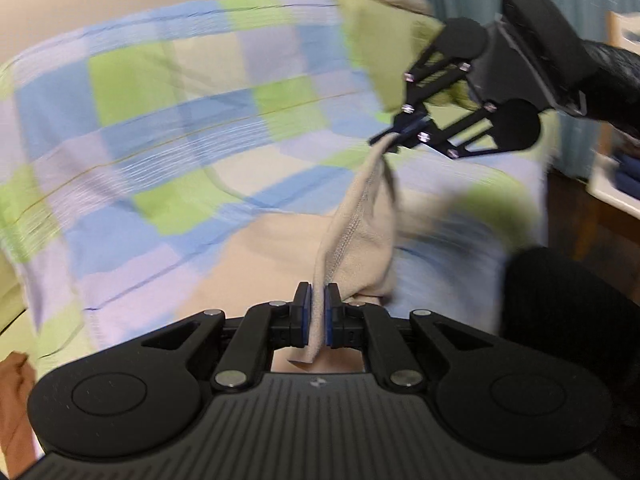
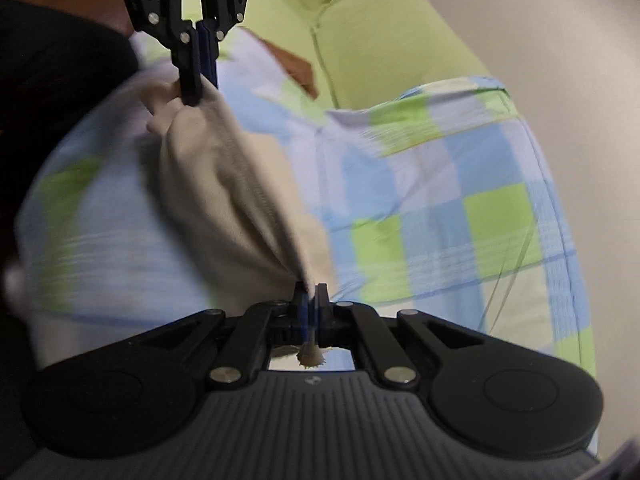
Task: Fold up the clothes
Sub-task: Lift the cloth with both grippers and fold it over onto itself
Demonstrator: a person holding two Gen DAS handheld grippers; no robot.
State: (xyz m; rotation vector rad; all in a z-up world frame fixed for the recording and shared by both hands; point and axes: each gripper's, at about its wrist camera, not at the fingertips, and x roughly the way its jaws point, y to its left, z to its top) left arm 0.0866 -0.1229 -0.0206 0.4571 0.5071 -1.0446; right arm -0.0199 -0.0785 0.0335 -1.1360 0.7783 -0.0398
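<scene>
A beige garment (image 1: 360,220) hangs stretched between my two grippers above a bed with a checked blue, green and lilac cover (image 1: 160,128). My left gripper (image 1: 318,308) is shut on one edge of the garment. My right gripper (image 2: 310,300) is shut on another edge; it also shows in the left wrist view (image 1: 394,140), up and to the right. The left gripper shows in the right wrist view (image 2: 198,84) at the top left, pinching the cloth (image 2: 224,184). Both views are blurred by motion.
A green pillow (image 2: 392,40) lies at the head of the bed by a pale wall (image 2: 580,80). A white shelf with dark folded items (image 1: 616,176) stands to the right of the bed. A dark sleeve (image 1: 568,340) is at the lower right.
</scene>
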